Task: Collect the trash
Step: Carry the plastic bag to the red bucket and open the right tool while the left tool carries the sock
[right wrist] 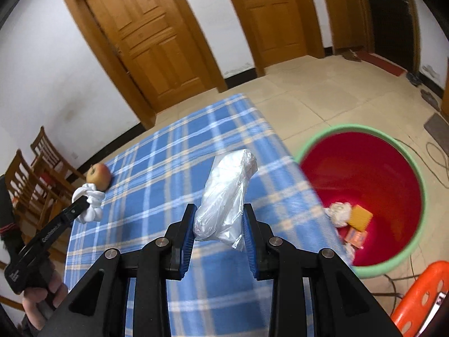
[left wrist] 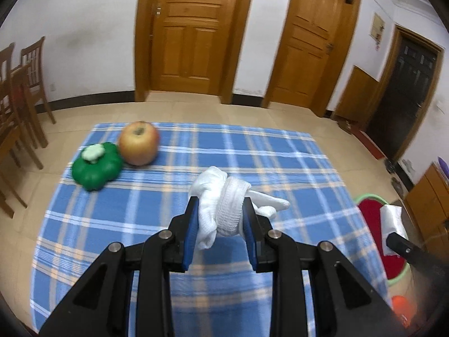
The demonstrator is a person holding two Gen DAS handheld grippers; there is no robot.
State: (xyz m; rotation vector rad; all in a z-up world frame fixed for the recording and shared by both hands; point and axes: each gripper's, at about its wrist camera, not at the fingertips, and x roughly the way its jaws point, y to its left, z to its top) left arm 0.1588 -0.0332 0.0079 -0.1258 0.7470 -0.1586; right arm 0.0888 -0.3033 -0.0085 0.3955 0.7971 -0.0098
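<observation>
Right wrist view puts the red, green-rimmed round bin (right wrist: 362, 168) just right of your right gripper (right wrist: 219, 238), jaws clenched on the crumpled clear plastic bag (right wrist: 224, 196), while your left gripper (left wrist: 221, 233), gripping the knotted white cloth (left wrist: 221, 202), sits farther off.

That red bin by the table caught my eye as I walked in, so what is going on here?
A person is clearing trash off the blue plaid tablecloth with a claw in each hand. The left claw is shut on a knotted white cloth; the right claw is shut on a crumpled clear plastic bag. The red bin beside the table already holds a few scraps. An apple and a green toy pepper sit untouched.
</observation>
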